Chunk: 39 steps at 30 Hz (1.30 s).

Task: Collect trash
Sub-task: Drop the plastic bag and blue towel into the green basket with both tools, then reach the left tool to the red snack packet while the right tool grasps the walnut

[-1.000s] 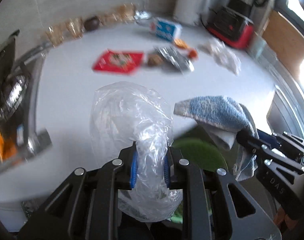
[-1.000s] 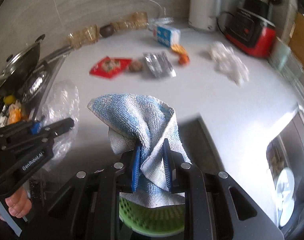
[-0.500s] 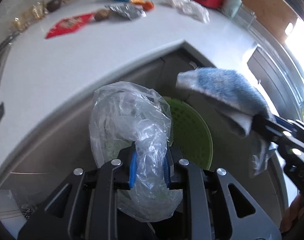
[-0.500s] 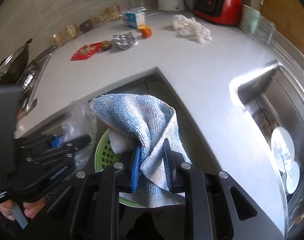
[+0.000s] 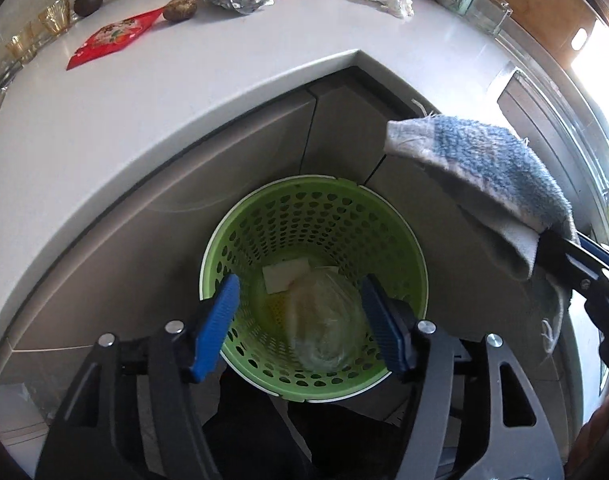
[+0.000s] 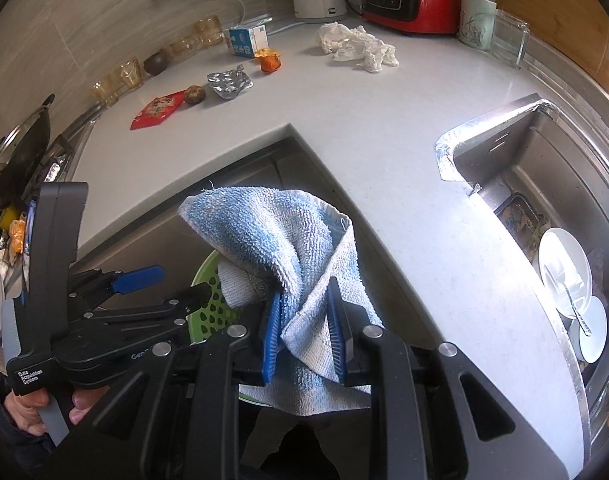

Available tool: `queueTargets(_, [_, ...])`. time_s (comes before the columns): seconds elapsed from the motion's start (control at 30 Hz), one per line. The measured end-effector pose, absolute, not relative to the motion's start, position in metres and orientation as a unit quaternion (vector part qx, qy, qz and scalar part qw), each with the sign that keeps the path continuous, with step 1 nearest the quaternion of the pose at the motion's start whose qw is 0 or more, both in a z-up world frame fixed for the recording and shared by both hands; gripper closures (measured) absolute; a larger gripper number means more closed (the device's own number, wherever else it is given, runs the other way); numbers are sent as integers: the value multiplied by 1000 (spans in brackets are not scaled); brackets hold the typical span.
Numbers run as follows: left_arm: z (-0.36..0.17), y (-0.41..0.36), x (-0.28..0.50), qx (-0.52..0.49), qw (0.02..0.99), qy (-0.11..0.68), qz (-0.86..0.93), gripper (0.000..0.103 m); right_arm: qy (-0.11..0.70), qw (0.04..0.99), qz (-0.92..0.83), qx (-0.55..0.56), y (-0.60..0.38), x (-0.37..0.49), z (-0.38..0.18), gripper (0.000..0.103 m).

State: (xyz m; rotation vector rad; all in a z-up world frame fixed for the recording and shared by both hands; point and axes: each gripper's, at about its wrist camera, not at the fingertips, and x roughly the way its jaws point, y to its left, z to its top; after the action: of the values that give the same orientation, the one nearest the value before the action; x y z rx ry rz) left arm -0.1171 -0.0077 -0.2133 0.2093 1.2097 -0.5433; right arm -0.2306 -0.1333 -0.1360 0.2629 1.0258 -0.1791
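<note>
My left gripper (image 5: 300,320) is open and empty, right above a green perforated bin (image 5: 232,240) on the floor below the counter corner. A clear plastic bag (image 5: 324,320) lies inside the bin with a white scrap. My right gripper (image 6: 304,320) is shut on a blue and white cloth (image 6: 272,232), held to the right of the bin; the cloth also shows in the left wrist view (image 5: 484,160). The bin rim (image 6: 204,276) shows partly under the cloth.
On the white counter (image 6: 384,120) lie a red wrapper (image 6: 158,109), a brown fruit (image 6: 194,95), foil (image 6: 228,83), an orange peel (image 6: 270,62), a milk carton (image 6: 246,41) and crumpled white paper (image 6: 356,46). A sink (image 6: 544,200) with dishes is at right.
Both grippers moved from over the counter down to the bin. My left gripper opened and the plastic bag dropped into the bin. The right gripper still holds the cloth.
</note>
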Motion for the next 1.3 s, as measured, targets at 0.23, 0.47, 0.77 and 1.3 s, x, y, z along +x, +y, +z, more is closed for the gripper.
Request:
queueTargets(0.23, [-178,15,-107,88,819,521,-224,32,502,851,-83,128,-130,-219,-146,80])
queueTargets(0.47, [-147,56,-84,73,847,494,-182,25,526,840,-64,121,-115,-202,-166,62])
queueTargets(0.77, [-147,93,-44,53,852,498,-150,25,518,844,-61,123,-106,-175,-159,33])
queueTargets(1.3, [-137,126,70,39,861,487,-141,24,480,875,2,69,-52,-23,-123,30])
